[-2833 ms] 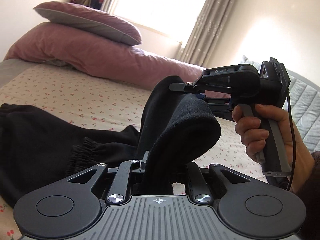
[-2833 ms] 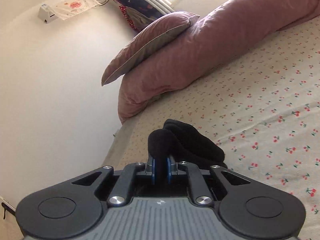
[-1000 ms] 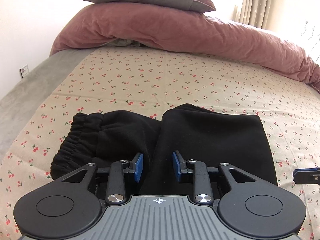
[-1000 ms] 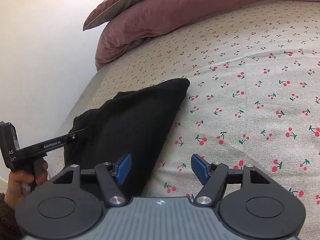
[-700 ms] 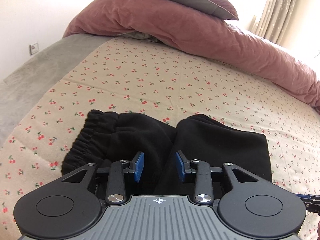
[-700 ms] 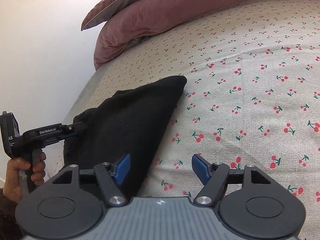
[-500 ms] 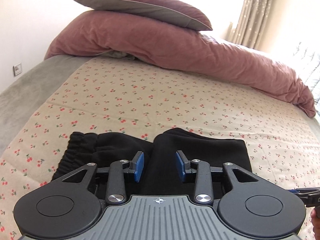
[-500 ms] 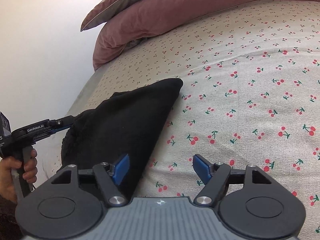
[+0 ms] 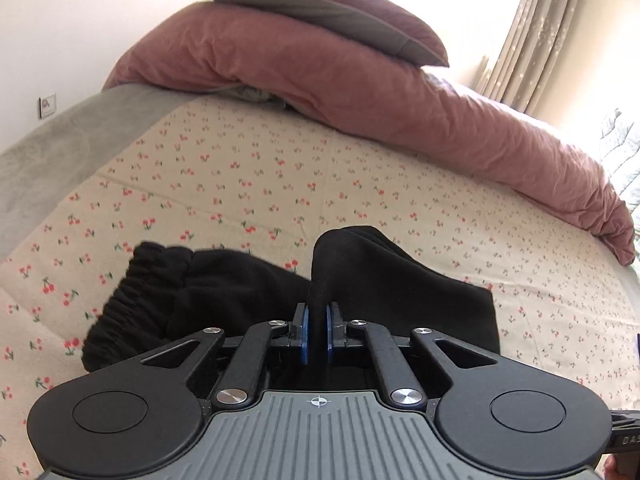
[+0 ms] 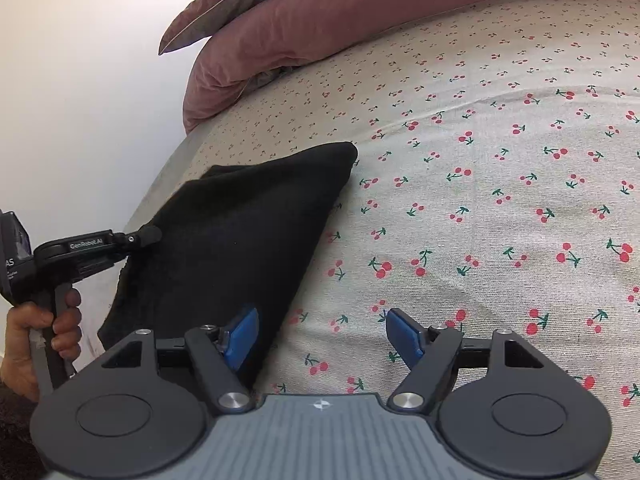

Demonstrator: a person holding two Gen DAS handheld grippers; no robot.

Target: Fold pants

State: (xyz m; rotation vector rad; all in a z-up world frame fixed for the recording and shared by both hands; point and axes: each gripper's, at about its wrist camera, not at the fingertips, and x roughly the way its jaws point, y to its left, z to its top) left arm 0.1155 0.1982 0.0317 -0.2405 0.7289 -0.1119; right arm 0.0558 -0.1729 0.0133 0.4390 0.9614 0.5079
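The black pants [image 9: 404, 292] lie folded on the cherry-print bed sheet [image 9: 248, 184], with the gathered elastic waistband [image 9: 132, 292] at the left. My left gripper [image 9: 316, 330] is shut on a raised fold of the pants near their front edge. In the right wrist view the pants [image 10: 240, 232] lie at the left, and the left gripper [image 10: 150, 234] pinches their far edge. My right gripper [image 10: 322, 334] is open and empty, low over the sheet at the pants' right edge, its left finger [image 10: 240, 334] over the fabric.
A mauve duvet [image 9: 360, 96] with a pillow [image 9: 304, 4] on top lies along the head of the bed. A grey blanket [image 9: 60, 152] covers the left edge. A wall [image 10: 80, 80] is on the left and curtains [image 9: 560, 32] at the right.
My left gripper has shut on the pants and pulled a fold up; half a second ago it was open. My right gripper stays open, hardly moved.
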